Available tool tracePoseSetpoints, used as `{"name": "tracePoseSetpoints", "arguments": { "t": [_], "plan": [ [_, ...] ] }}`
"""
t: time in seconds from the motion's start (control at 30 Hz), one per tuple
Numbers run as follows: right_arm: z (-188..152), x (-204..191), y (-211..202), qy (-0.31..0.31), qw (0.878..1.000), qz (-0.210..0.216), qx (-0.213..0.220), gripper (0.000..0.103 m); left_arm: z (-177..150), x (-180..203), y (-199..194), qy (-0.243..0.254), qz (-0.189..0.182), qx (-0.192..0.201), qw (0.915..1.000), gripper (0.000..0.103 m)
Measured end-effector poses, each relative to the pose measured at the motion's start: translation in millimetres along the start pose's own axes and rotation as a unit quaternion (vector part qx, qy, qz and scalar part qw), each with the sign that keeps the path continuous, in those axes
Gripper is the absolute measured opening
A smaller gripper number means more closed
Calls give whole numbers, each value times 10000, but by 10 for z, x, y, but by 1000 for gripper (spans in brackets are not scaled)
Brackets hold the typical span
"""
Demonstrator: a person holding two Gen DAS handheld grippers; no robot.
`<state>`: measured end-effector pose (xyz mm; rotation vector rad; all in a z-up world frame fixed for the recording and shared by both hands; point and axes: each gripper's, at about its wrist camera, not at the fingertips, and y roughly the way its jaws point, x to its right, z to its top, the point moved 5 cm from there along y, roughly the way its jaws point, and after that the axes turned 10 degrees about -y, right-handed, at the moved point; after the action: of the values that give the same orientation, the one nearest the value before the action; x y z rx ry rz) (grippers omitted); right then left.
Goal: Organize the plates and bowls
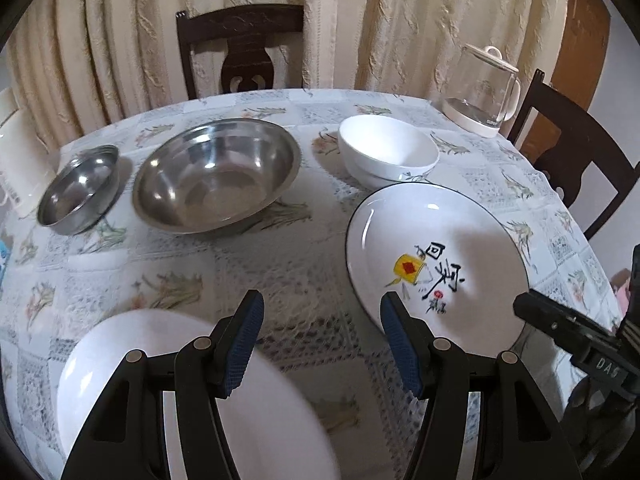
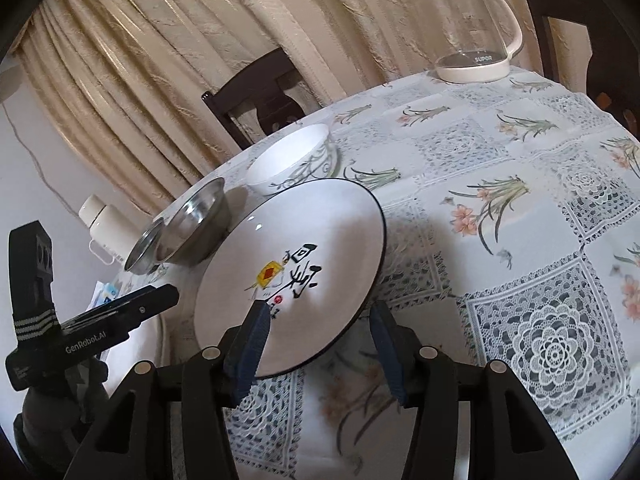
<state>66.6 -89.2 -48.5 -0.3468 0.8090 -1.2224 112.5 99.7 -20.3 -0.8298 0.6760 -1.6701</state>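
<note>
your right gripper gaped empty astride the black-rimmed painted white plate, ready to pinch its edge; your left gripper hovered equally wide and empty.

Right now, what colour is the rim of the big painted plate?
Thin black rim around a white painted plate, clearest in the right wrist view.
</note>
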Motion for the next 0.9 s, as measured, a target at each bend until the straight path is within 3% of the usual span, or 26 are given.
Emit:
{"name": "tracePoseSetpoints", "arguments": {
  "t": [0.23, 0.5, 0.9],
  "plan": [
    [55, 18, 109, -126, 9995, -54, -299, 55, 142, 125, 218, -25, -182, -202, 9996, 62],
    [182, 95, 193, -226, 9993, -110, -270, 55, 259, 149, 486, -251, -330, -505, 9979, 61],
    [184, 182, 303, -107, 9996, 46, -267, 55, 295, 240, 775, -231, -432, -815, 9955, 50]
  ]
}}
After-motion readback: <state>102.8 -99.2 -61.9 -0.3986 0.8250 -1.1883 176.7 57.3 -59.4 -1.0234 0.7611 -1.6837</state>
